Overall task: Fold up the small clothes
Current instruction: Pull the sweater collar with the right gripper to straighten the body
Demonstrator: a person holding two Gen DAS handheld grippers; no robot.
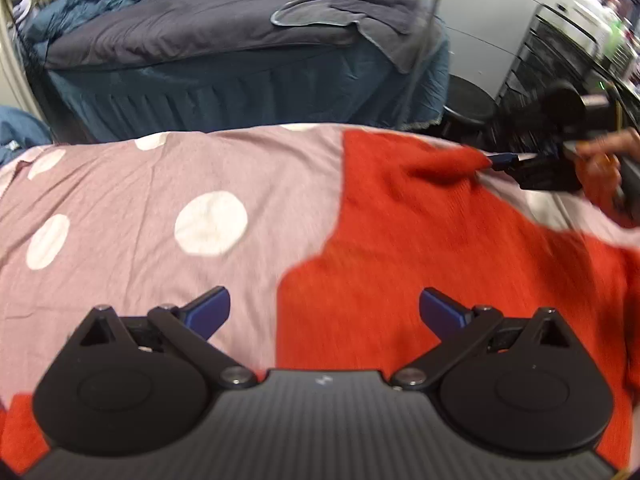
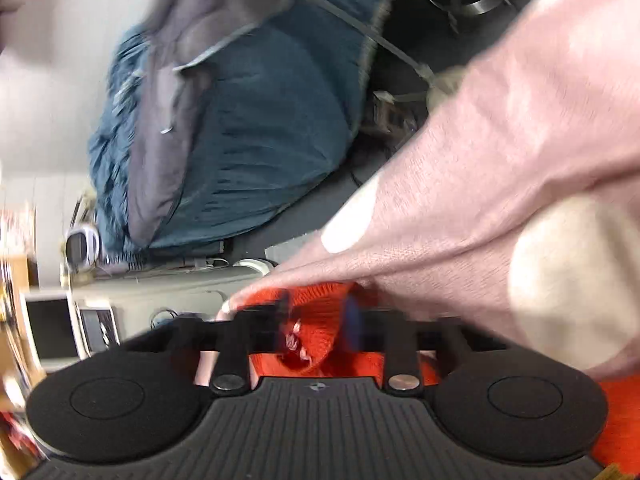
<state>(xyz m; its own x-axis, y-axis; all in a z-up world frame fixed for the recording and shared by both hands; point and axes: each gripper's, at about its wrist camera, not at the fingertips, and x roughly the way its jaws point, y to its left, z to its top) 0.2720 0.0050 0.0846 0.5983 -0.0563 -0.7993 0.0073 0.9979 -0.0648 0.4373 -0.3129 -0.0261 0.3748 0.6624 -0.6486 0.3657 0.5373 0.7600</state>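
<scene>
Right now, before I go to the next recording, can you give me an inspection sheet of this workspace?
Surface: pink sheet with white dots, lightly creased.
Job's things: red knit lies spread on the sheet; one corner is pulled up toward the far right.
Clutter: nothing seen on the sheet.
Grippers: left gripper open above the knit's left edge, holding nothing. Right gripper shut on a bunched corner of the knit.
Cables: nothing clear; a thin line crosses the floor in the blurred right wrist view.
Surroundings: bed with grey cover and teal skirt, grey towel on it, dark stool, shelves at right.
</scene>
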